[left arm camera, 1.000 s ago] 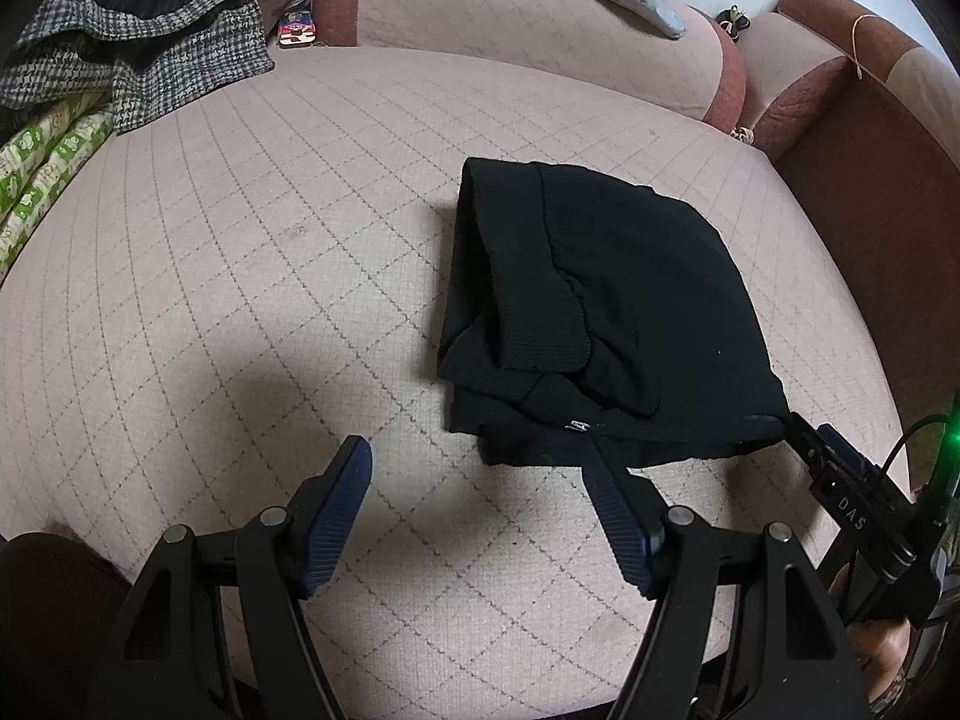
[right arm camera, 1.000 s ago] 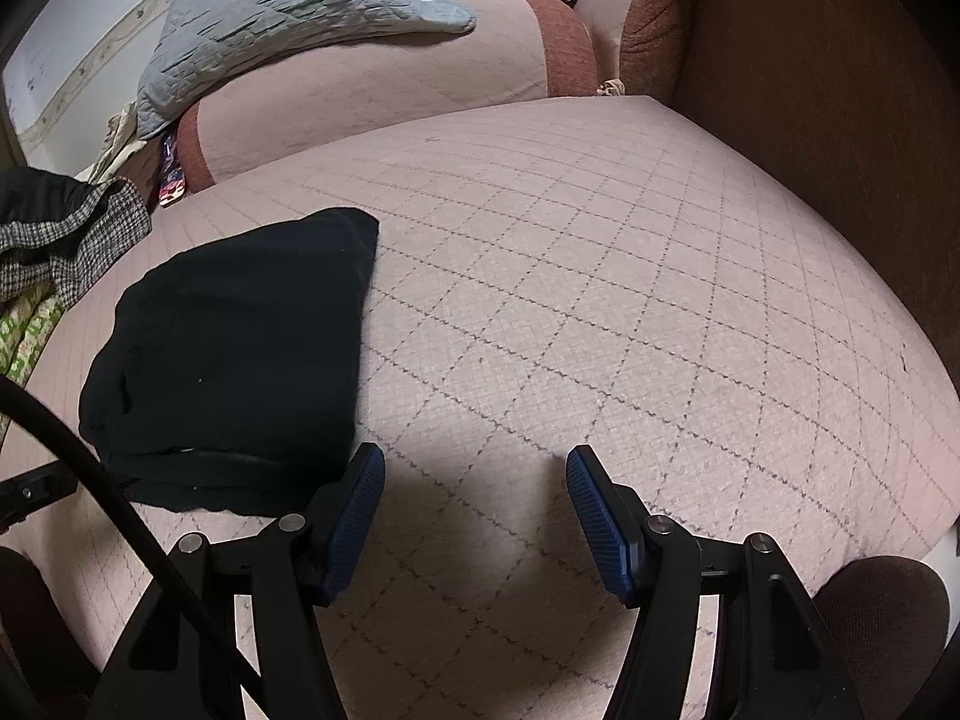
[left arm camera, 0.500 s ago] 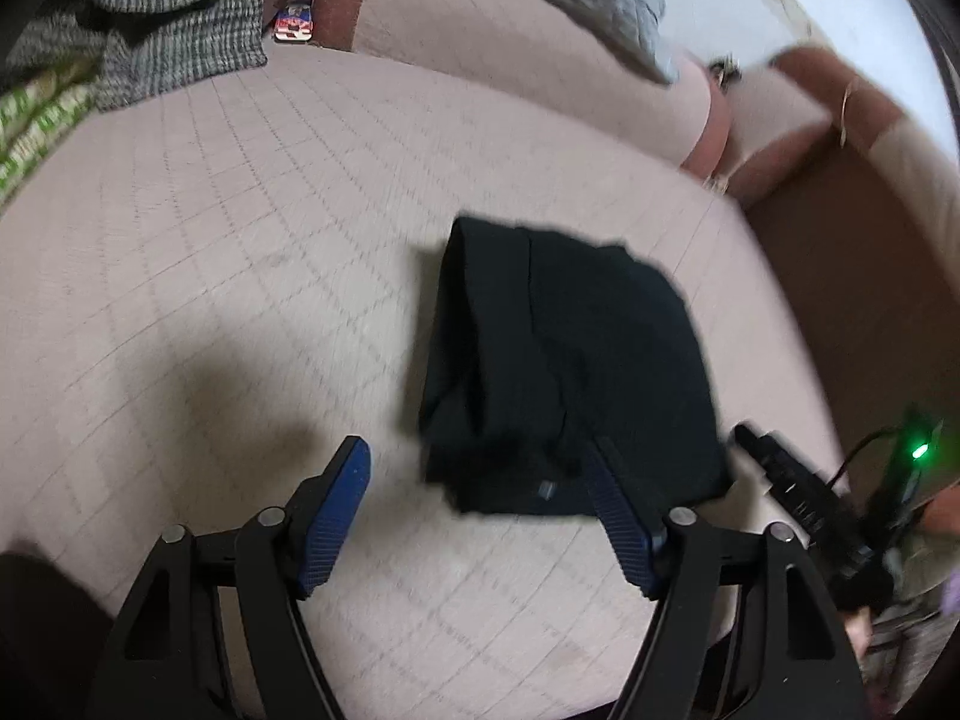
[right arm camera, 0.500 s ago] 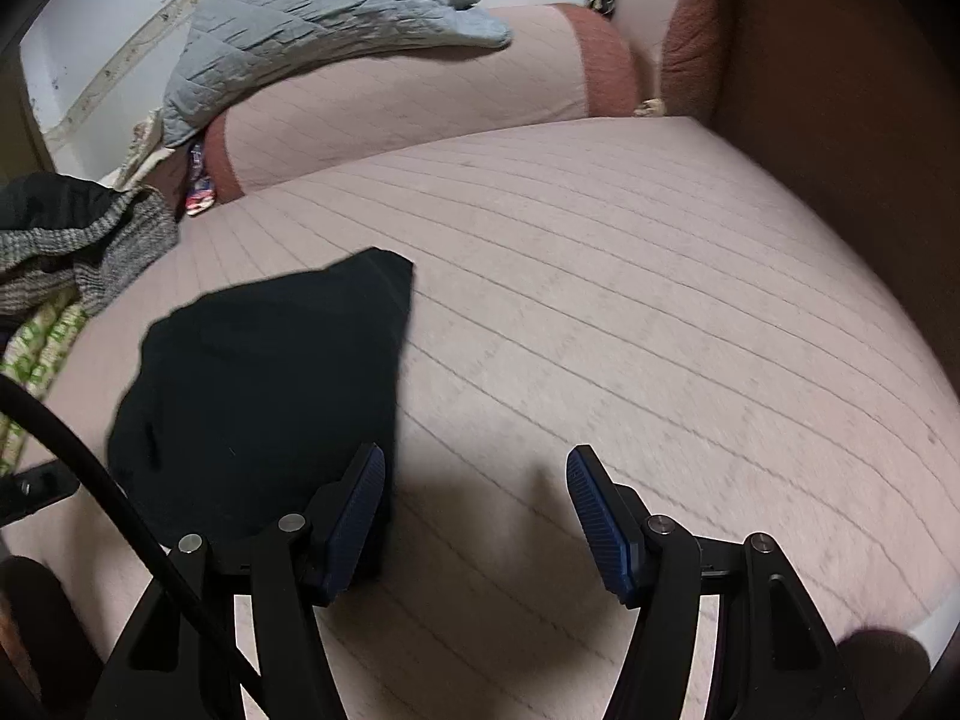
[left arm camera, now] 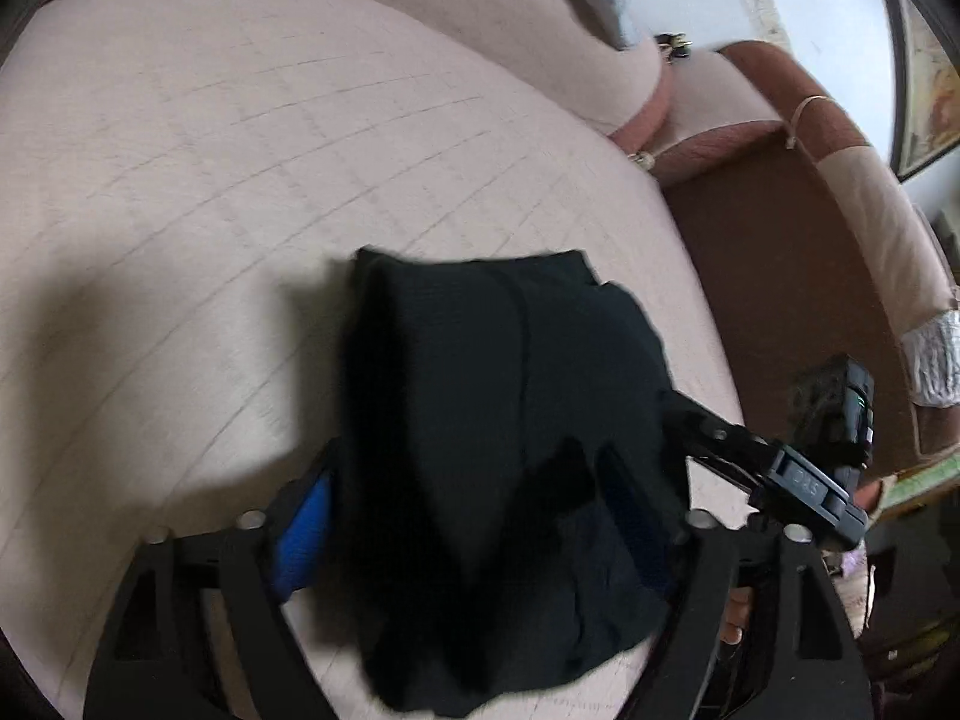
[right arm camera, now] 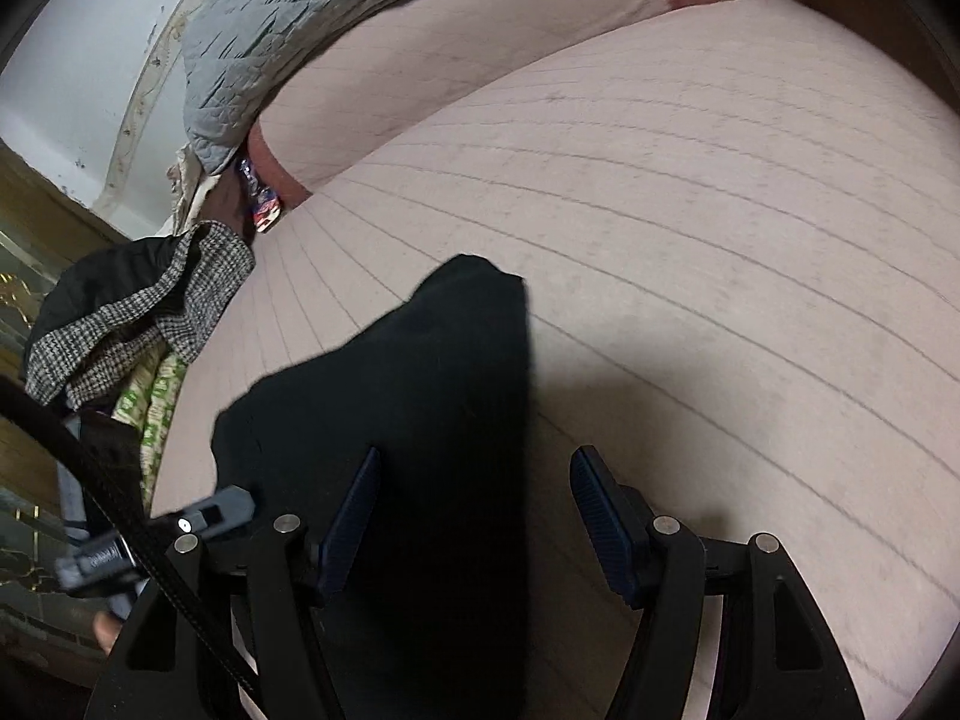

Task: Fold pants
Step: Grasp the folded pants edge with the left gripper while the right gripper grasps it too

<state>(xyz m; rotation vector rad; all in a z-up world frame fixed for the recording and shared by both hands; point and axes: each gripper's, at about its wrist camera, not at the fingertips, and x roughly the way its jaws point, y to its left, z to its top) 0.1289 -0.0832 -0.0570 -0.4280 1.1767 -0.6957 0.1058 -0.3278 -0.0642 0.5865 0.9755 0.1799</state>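
Black pants point(left arm camera: 498, 420) lying as a compact, several-layer bundle on the quilted pink sofa seat point(left arm camera: 240, 150), already folded down to a small packet, so most of the folding judged done. Probably remaining: one last fold, or a lift and a tidy of the near edge.

Sitting between the spread fingers of the left gripper point(left arm camera: 480, 516), near edge of the bundle reaching in past the blue pads point(left arm camera: 306, 534) and covering the right-hand one almost entirely. Standing wide apart, jaws not clamping the cloth; looking released, though contact under the fabric not showing. Right gripper point(right arm camera: 474, 516) likewise spread wide, its left pad over the right side of the pants point(right arm camera: 408, 408), its right pad over bare cushion; nothing pinched.

Hard to read: both views smeared by motion, black cloth swallowing creases, so number of layers and position of waistband or hems not telling. Lower part of the bundle cut off behind gripper frames. Unclear whether the near edge is resting flat or riding up on the left fingers.

Further out: grey quilted blanket point(right arm camera: 336, 18) draped on the sofa back, houndstooth garment point(right arm camera: 138, 318) heaped at the far left.
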